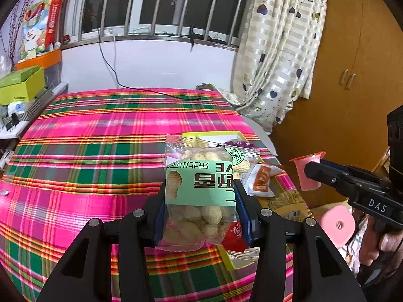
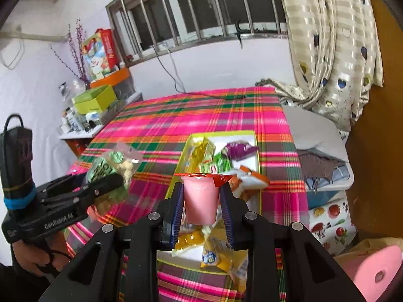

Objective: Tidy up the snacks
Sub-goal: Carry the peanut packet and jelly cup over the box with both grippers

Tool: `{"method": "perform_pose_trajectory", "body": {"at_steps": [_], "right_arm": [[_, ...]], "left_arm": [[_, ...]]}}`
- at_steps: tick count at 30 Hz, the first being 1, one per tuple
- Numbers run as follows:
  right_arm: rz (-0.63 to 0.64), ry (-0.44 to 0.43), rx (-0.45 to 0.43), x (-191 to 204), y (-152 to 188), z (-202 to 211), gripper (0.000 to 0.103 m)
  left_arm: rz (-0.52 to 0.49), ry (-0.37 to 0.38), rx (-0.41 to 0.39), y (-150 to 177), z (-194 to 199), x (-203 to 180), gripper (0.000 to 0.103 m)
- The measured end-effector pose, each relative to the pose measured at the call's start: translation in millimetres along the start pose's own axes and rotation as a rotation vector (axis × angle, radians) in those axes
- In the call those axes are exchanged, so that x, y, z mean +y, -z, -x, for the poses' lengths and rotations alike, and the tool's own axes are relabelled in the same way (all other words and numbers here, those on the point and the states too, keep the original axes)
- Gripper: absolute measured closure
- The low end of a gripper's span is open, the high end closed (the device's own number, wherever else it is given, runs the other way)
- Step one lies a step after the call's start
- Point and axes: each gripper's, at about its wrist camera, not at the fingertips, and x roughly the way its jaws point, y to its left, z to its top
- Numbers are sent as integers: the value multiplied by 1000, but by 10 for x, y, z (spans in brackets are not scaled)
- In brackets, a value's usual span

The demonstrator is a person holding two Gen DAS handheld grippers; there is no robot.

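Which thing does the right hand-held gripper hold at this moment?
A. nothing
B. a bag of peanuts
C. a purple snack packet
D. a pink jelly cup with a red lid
D: the right hand-held gripper is closed on the upright pink jelly cup; the left hand-held gripper holds the bag of peanuts.

Room around me is pretty busy. There's a loud pink and green plaid cloth [image 1: 100, 136] with a black cable [image 1: 113, 68] trailing onto its far edge from the barred window [image 1: 161, 2]. Heart-print curtain [image 1: 279, 47] hangs right of that, next to a wooden cupboard [image 1: 352, 80]. Off left, a lime green box [image 2: 97, 98], an orange box [image 2: 113, 76] and purple flower sprigs [image 2: 78, 47]. A pink stool [image 2: 377, 269] sits low right.
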Motion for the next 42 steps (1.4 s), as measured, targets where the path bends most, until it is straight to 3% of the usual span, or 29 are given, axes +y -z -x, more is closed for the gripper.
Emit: {"method": "perform_pose_trajectory", "body": {"at_steps": [8,19,29,42], "right_arm": [[22,-65,138,122,411,-324,77],[21,-102,226,122,636,-564,75],[81,-40,183,191,572,-364,64],[70,-14,148,37,509,-282,63]], "left_arm": [[2,6,24,-8,-96,-16,55],[3,23,49,30,-170,-41,55],[-4,69,97,77,-339,-134,55],[-6,88,159,81,-629,-242,55]]}}
